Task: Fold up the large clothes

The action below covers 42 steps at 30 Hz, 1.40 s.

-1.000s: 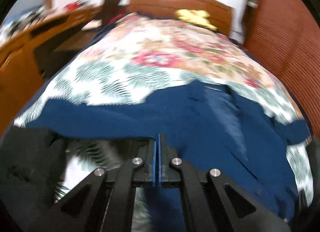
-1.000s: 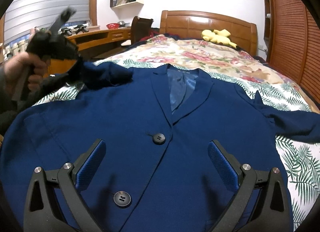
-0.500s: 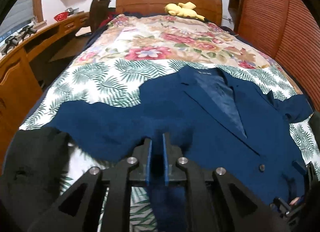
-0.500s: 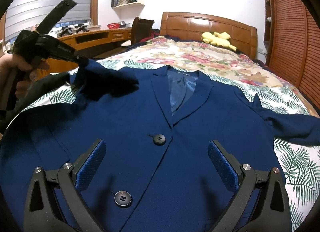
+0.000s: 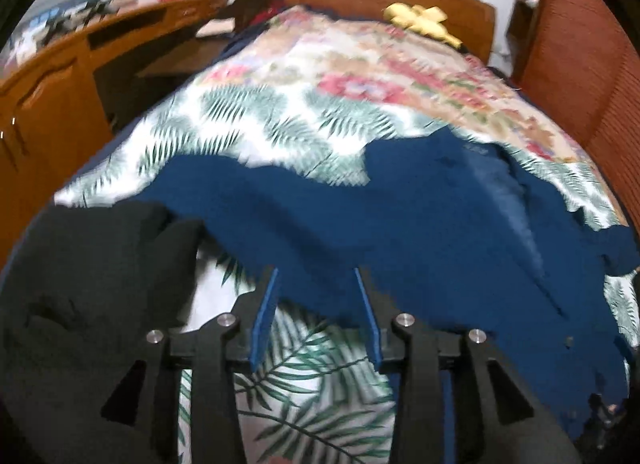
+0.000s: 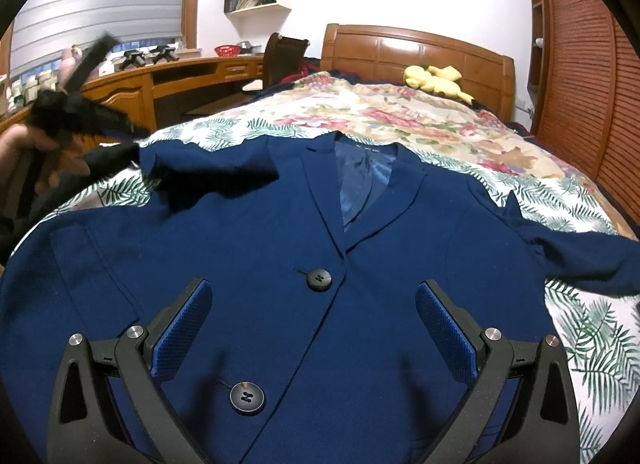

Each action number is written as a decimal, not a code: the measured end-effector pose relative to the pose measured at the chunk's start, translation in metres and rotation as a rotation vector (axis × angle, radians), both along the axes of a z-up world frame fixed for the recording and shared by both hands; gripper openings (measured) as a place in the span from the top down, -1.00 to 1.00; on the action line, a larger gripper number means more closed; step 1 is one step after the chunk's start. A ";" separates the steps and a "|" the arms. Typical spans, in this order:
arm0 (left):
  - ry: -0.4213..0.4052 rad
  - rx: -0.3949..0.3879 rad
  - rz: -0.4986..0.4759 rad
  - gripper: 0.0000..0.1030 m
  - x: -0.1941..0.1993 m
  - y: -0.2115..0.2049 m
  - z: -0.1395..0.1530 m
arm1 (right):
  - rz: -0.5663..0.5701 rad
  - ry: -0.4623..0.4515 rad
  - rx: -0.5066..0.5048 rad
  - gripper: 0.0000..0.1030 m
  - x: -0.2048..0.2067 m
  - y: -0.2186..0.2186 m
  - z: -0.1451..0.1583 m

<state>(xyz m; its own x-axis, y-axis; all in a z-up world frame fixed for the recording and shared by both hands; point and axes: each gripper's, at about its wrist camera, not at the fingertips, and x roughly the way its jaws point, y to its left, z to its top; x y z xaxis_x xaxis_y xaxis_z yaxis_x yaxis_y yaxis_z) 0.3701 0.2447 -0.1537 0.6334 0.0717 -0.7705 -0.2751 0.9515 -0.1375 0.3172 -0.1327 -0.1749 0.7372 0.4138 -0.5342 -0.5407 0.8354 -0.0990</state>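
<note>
The left gripper (image 5: 316, 304) has its blue pads parted with nothing pinched between them; the edge of the navy sleeve (image 5: 256, 200) lies just beyond the fingertips, and whether it brushes them is blurred. The right gripper (image 6: 312, 328) hangs with its fingers spread wide over the lower front of the blue blazer (image 6: 280, 264), gripping nothing; the upper button (image 6: 319, 279) sits between the pads and the lower button (image 6: 247, 398) nearer the camera. Whether the pads touch the cloth cannot be told.

The blazer lies face up, buttoned, across the foot end of the bed (image 6: 420, 120), collar toward the headboard. Its sleeve on the desk side is doubled in over the shoulder; the other sleeve (image 6: 580, 260) trails toward the bed's wardrobe-side edge. A dark garment (image 5: 88, 296) lies at the desk-side corner.

This looks like the sleeve-folding step, one sleeve laid in. The next move probably calls for pinching the trailing sleeve near its cuff and carrying it across the chest, keeping the front flat.
</note>
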 end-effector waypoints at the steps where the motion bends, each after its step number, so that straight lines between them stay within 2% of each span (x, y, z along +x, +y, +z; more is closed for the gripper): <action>1: 0.009 -0.002 0.012 0.29 0.002 0.003 -0.006 | 0.000 -0.010 -0.004 -1.00 -0.003 -0.001 0.001; 6: 0.077 -0.009 0.053 0.29 0.013 0.016 -0.036 | 0.004 -0.028 -0.025 -1.00 -0.008 0.000 0.000; 13: 0.020 -0.096 0.102 0.29 0.019 0.031 -0.037 | 0.001 0.007 -0.018 -1.00 -0.001 -0.001 -0.003; 14: 0.018 -0.109 0.074 0.35 0.023 0.029 -0.037 | 0.001 0.007 -0.017 -1.00 -0.001 -0.001 -0.003; 15: 0.013 -0.114 0.047 0.74 0.027 0.027 -0.037 | 0.001 0.007 -0.017 -1.00 -0.001 -0.002 -0.003; 17: 0.032 -0.080 0.050 1.00 0.032 0.023 -0.036 | 0.002 0.006 -0.019 -1.00 -0.001 -0.002 -0.003; 20: 0.000 -0.026 0.044 1.00 0.032 0.013 -0.023 | 0.002 0.002 -0.022 -1.00 -0.002 -0.001 -0.003; 24: -0.068 0.043 0.011 1.00 0.024 -0.010 0.014 | -0.001 -0.013 -0.011 -1.00 -0.006 -0.005 0.001; 30: -0.159 0.091 -0.131 1.00 -0.002 -0.074 0.081 | -0.007 -0.043 -0.018 -1.00 -0.015 -0.014 0.007; 33: -0.196 0.151 -0.213 1.00 -0.020 -0.118 0.105 | -0.022 -0.058 -0.021 -1.00 -0.020 -0.023 0.010; 37: -0.191 0.231 -0.272 1.00 -0.037 -0.156 0.111 | -0.042 -0.060 -0.028 -1.00 -0.023 -0.033 0.011; 39: -0.182 0.226 -0.306 1.00 -0.042 -0.166 0.109 | -0.048 -0.053 -0.034 -1.00 -0.022 -0.036 0.009; 42: -0.173 0.223 -0.298 0.94 -0.049 -0.173 0.103 | -0.053 -0.036 -0.033 -1.00 -0.021 -0.041 0.005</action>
<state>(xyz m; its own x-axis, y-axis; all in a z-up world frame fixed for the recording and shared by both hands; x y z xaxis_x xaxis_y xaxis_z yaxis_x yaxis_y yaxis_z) 0.3212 0.0722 -0.0506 0.7709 0.0189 -0.6367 0.0263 0.9978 0.0615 0.2960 -0.1738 -0.1701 0.7766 0.3567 -0.5193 -0.4917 0.8584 -0.1458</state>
